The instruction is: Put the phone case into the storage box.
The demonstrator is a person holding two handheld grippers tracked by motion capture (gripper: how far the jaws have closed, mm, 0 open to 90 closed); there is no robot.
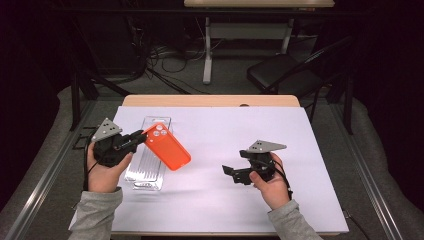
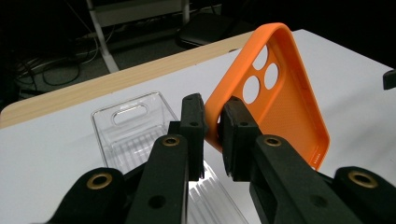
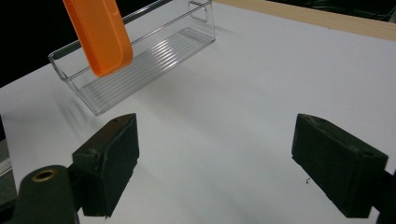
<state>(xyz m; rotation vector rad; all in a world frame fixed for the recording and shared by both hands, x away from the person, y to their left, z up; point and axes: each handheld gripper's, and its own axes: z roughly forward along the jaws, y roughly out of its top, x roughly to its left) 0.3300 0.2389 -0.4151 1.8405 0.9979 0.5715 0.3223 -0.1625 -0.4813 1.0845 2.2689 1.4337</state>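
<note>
left gripper point(image 1: 141, 138) clamped on orange phone case point(image 1: 167, 147) by its rim, left of frame above clear tray point(image 1: 150, 172); right gripper point(image 1: 231, 173) released, empty. thin edge hold: risk of case pivoting or slipping.

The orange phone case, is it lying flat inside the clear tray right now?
No, the orange phone case is held up in the air by the left tongs, above the clear tray.
</note>
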